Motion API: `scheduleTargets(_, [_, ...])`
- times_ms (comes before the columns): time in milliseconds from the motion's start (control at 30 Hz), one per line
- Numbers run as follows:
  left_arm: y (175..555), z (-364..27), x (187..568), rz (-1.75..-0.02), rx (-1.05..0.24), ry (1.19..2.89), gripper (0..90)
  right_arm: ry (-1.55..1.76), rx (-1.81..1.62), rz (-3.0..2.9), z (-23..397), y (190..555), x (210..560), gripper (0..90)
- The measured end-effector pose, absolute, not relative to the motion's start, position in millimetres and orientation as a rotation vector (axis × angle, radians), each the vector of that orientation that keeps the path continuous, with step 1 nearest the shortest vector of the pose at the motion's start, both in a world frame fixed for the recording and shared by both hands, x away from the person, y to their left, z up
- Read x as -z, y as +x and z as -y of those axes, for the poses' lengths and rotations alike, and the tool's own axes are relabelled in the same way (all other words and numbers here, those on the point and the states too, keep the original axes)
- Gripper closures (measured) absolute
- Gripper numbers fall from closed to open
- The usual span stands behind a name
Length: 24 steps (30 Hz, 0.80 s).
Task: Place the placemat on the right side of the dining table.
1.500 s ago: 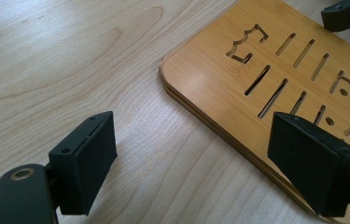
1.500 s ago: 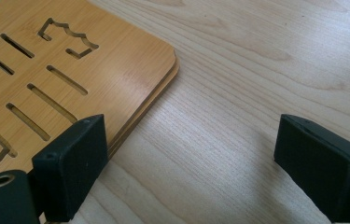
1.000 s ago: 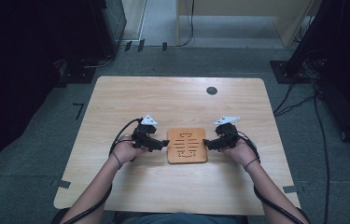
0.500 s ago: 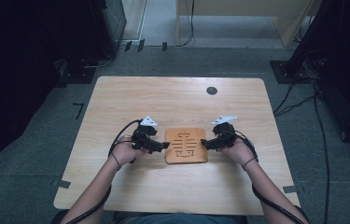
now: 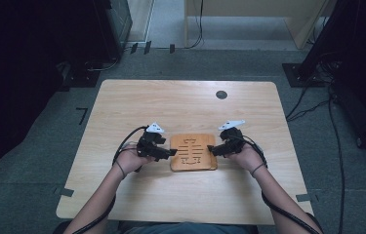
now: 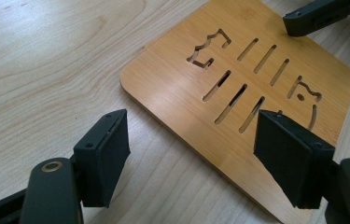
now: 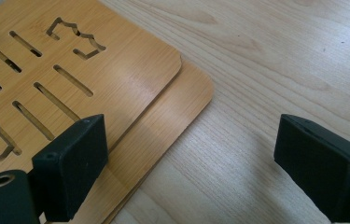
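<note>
A bamboo board (image 5: 193,152) with cut-out slots lies flat on the table, in front of the person. In the right gripper view it is two boards: a slotted upper board (image 7: 116,60) lying askew on a plain lower board (image 7: 182,107). My left gripper (image 5: 173,152) is at the board's left edge. Its jaws have just been closing. In the left gripper view my left gripper (image 6: 191,140) straddles the board (image 6: 177,93) edge, and the pads do not press on it. My right gripper (image 5: 211,149) is at the right edge, open. In its own view my right gripper (image 7: 191,149) has one pad over the upper board and one over the table.
The light wooden table (image 5: 180,102) has a black round grommet (image 5: 221,94) at the back right. Cables trail from both grippers along the forearms. Dark equipment and cables stand on the floor around the table.
The right gripper has shifted a little toward the board. The left hand has kept its place at the board's left edge.
</note>
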<state>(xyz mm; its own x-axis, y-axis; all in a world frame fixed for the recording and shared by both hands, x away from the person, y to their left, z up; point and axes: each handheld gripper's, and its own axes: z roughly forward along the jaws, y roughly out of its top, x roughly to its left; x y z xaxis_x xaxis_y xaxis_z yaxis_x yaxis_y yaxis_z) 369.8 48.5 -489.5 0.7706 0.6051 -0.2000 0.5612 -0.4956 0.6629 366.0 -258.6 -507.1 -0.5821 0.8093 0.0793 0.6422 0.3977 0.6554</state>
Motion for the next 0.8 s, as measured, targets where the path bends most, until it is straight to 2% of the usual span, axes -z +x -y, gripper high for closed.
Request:
scheduleTargets(333, [367, -46, 488, -0.886, -0.034, 2.208, 36.7, 1.263, -0.967, -2.411, 253, 368, 508, 9.9])
scheduleTargets(800, [363, -46, 491, -0.882, -0.036, 2.224, 36.6, 1.256, -0.970, -2.413, 245, 370, 508, 9.9])
